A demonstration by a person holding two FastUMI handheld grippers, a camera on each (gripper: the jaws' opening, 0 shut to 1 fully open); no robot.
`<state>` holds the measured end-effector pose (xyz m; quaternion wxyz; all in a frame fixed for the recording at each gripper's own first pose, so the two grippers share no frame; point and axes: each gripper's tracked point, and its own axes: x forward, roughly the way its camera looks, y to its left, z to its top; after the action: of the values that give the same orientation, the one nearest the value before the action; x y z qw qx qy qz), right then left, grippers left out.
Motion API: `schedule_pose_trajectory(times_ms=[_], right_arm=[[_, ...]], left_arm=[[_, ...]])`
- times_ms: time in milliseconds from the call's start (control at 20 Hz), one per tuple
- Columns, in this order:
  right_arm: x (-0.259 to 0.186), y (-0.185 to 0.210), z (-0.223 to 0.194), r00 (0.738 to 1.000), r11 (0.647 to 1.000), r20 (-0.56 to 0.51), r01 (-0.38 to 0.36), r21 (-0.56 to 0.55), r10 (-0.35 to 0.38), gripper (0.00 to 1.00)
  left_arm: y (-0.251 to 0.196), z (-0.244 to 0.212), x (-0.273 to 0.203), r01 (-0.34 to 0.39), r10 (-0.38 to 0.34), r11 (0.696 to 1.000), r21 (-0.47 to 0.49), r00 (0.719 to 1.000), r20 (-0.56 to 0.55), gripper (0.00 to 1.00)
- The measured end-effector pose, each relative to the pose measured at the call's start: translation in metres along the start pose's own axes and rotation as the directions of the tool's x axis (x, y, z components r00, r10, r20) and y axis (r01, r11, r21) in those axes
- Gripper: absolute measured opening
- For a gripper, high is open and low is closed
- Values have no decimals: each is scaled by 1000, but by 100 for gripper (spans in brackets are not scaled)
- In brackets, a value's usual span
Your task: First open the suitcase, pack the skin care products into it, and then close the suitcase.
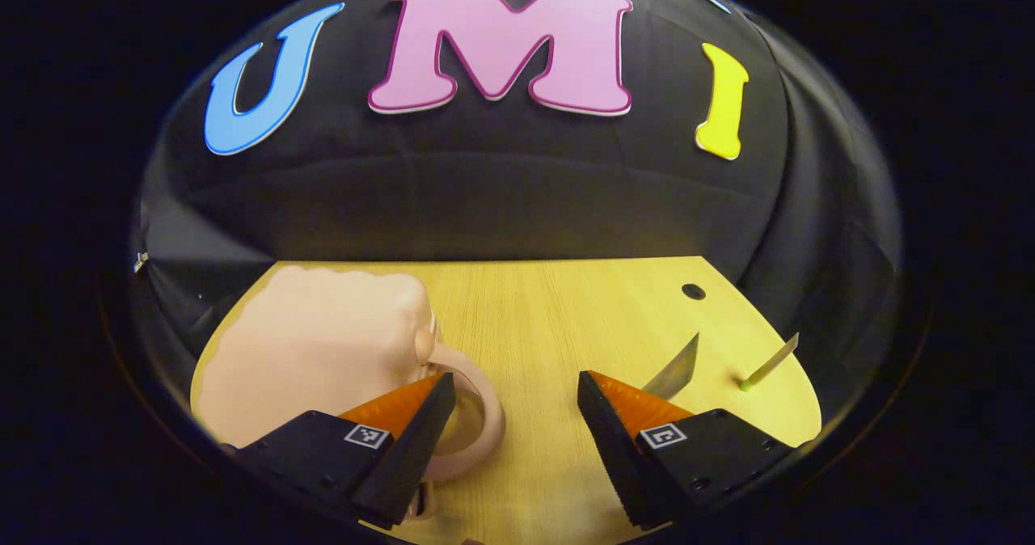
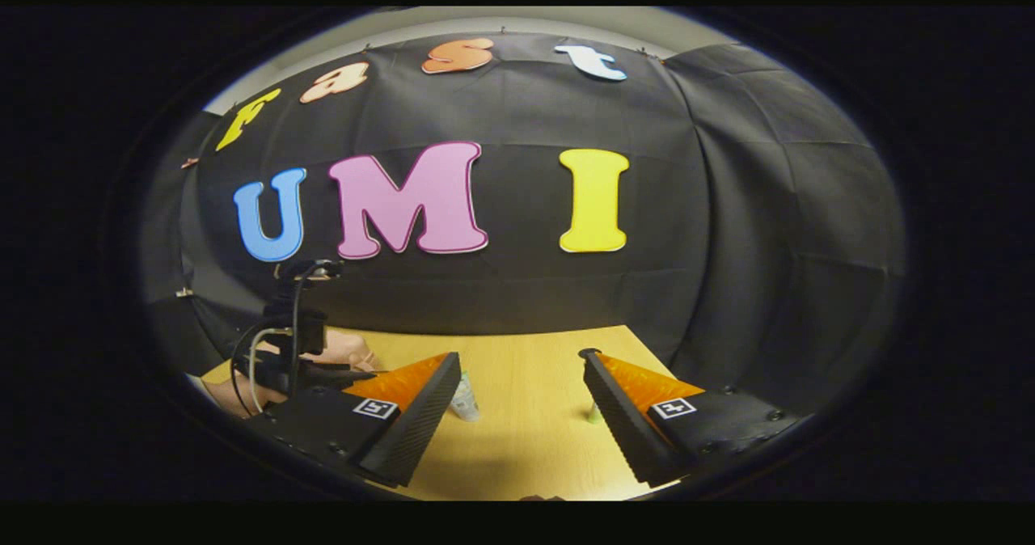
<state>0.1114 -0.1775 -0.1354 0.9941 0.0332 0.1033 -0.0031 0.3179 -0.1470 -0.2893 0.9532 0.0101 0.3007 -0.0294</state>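
Observation:
A small pale pink suitcase [image 1: 315, 343] lies shut on the left of the wooden table [image 1: 550, 310]. Its ring handle [image 1: 485, 416] points toward the middle, partly hidden behind one finger of my left gripper [image 1: 513, 383], which is open and holds nothing. Right of that gripper stand a silvery tube [image 1: 675, 367] and a thin tube with a green cap [image 1: 768, 363]. My right gripper [image 2: 521, 359] is open above the table, with a pale tube [image 2: 463, 399] and a green tube [image 2: 594, 411] just past its fingers. The left gripper [image 2: 291, 343] and the suitcase [image 2: 352, 352] show at the far left.
A small dark hole [image 1: 693, 291] sits near the table's back right corner. The black cloth wall [image 1: 501, 197] rises right behind the table's far edge. Cables [image 2: 251, 359] hang from the left gripper.

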Motion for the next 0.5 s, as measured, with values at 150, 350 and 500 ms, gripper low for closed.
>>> schedule_pose_trajectory(times_ms=[150,350,500], right_arm=[[11,-18,-20,996,1000,-88,14,3,-13,97],[19,-32,-24,992,997,-122,42,70,-34,98],[19,-33,-23,992,998,-125,34,46,-28,98]], left_arm=[[5,-27,30,-38,36,999,-28,996,-85,90],[13,-43,55,-102,103,995,17,984,-147,79],[26,-60,60,-135,139,990,37,966,-220,51]])
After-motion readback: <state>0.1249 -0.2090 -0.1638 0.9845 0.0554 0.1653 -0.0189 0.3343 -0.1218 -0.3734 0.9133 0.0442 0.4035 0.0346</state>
